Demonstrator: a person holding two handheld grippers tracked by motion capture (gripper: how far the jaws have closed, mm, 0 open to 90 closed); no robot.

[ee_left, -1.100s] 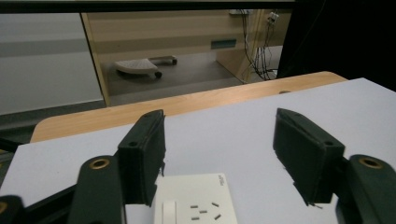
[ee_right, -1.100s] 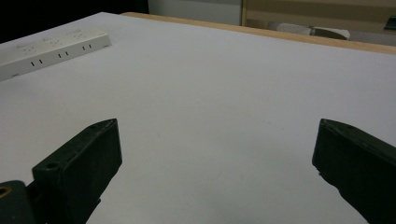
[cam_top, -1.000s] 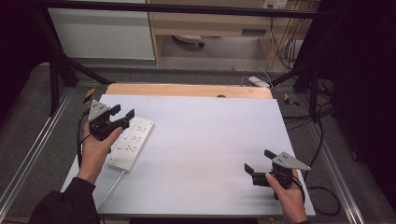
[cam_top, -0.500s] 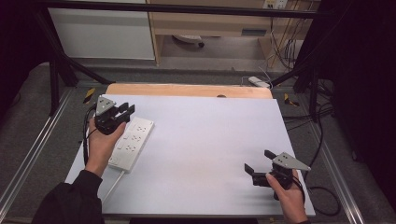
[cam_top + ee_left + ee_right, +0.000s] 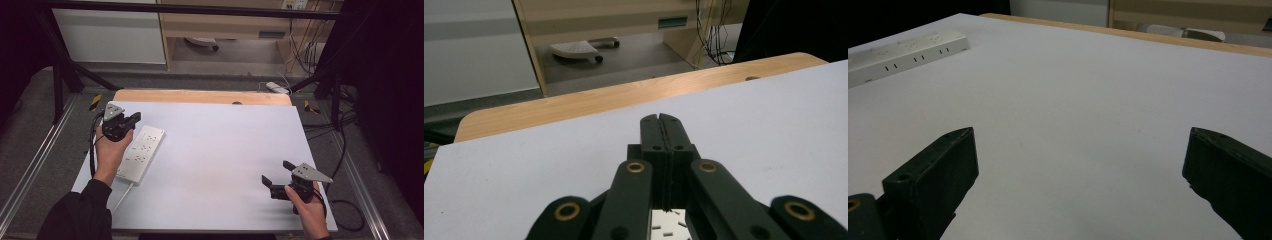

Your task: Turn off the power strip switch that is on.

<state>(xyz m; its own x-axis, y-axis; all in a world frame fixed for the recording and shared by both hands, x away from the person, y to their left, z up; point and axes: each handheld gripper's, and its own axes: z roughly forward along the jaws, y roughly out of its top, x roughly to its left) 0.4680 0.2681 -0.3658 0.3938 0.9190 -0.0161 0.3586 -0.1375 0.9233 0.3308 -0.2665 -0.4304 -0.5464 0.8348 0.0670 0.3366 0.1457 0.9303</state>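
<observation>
1. A white-topped table (image 5: 215, 165) with a strip of bare wood along its far edge stands in a dim workroom, grey floor all round and pale cabinets behind.

2. A white power strip (image 5: 141, 152) lies flat near the table's left side, running slantwise from the near-left toward the far-right, its cord trailing off the near end toward the table's front edge.

3. The left gripper (image 5: 131, 121) is held over the far end of the power strip, its jaws pressed together with nothing between them; the person's hand and dark sleeve lie along the strip's left side.

4. The right gripper (image 5: 274, 176) sits low at the table's near-right corner, well apart from the strip, jaws spread wide and empty (only bare tabletop lies between them).

5. Nothing stands on the table between the two grippers; beyond it, cables hang at the right and a second white socket block (image 5: 276, 87) lies on the floor past the far edge.

6. The left gripper view looks along the closed jaws to the wooden edge and a wheeled base on the floor, and catches a patch of the strip's sockets (image 5: 667, 226) right beneath the gripper.

7. The right gripper view shows the strip (image 5: 903, 55) far off at upper left, its socket slots plain across open tabletop.
</observation>
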